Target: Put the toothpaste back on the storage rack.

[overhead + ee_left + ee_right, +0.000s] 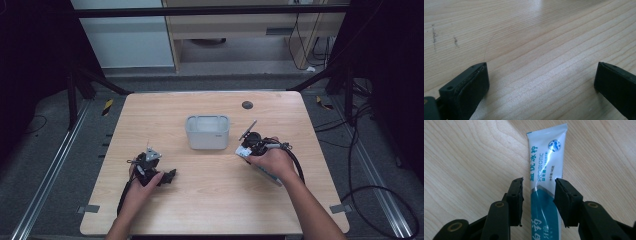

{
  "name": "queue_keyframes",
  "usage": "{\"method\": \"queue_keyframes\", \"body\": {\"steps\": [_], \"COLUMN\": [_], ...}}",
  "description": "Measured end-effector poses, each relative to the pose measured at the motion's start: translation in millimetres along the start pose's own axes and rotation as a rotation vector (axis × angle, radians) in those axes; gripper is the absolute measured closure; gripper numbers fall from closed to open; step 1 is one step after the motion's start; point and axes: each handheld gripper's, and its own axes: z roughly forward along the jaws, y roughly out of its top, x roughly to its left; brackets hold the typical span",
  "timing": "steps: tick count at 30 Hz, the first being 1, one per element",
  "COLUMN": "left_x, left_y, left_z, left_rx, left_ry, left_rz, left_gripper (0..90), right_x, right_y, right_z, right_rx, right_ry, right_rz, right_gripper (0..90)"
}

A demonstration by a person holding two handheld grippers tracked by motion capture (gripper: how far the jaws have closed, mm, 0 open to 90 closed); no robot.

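Now the right gripper (538, 192) has its two black jaws a little way apart, with a toothpaste tube (546, 177) lying between them. From the right gripper view, the right-hand jaw looks to be touching the edge of the tube, while a thin gap shows between the left-hand jaw and the tube, so the jaws sit around the tube and do not squeeze it. The tube lies flat on the wooden table (461, 157). It is white at its flat sealed end, which points away from the jaws, and blue-green on the part closer to the jaws. It has blue-green writing down its length and a small blue round mark close to the sealed end. In the high view, the right gripper (245, 150) and the tube (243, 152) are on the right side of the table (210, 200), just right of a grey box (207, 132) that stands in the middle. The left gripper (541, 82) has its jaws wide apart with only bare wood between them. It holds nothing. In the high view the left gripper (172, 175) rests on the near left part of the table, well apart from the tube.
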Motion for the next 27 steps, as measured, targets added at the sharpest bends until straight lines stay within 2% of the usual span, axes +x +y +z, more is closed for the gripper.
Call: {"method": "queue_keyframes", "body": {"steps": [2,3,5,13,19,27], "left_x": [0.0,0.0,0.0,0.0,-0.1,-0.1], "left_y": [0.0,0.0,0.0,0.1,0.3,0.4], "left_z": [0.0,0.0,0.0,0.1,0.2,0.3], "left_rx": [0.0,0.0,0.0,0.0,0.0,0.0], "left_ry": [0.0,0.0,0.0,-0.001,-0.003,-0.003], "left_rz": [0.0,0.0,0.0,0.001,0.002,0.004], "left_gripper": [0.0,0.0,0.0,0.0,0.0,0.0], "right_x": [0.2,-0.1,-0.1,0.5,-1.8,-3.3], "right_y": [-0.1,-0.9,-2.4,-4.7,-4.3,-3.7], "right_z": [0.2,1.7,4.9,10.4,12.2,14.1], "right_rx": [-0.004,-0.017,-0.017,-0.035,-0.033,-0.02], "right_ry": [-0.002,0.004,0.0,-0.025,-0.034,-0.045], "right_rz": [0.008,0.028,0.03,0.024,0.032,0.019], "right_gripper": [58.4,58.4,58.3,57.4,59.4,61.5]}}
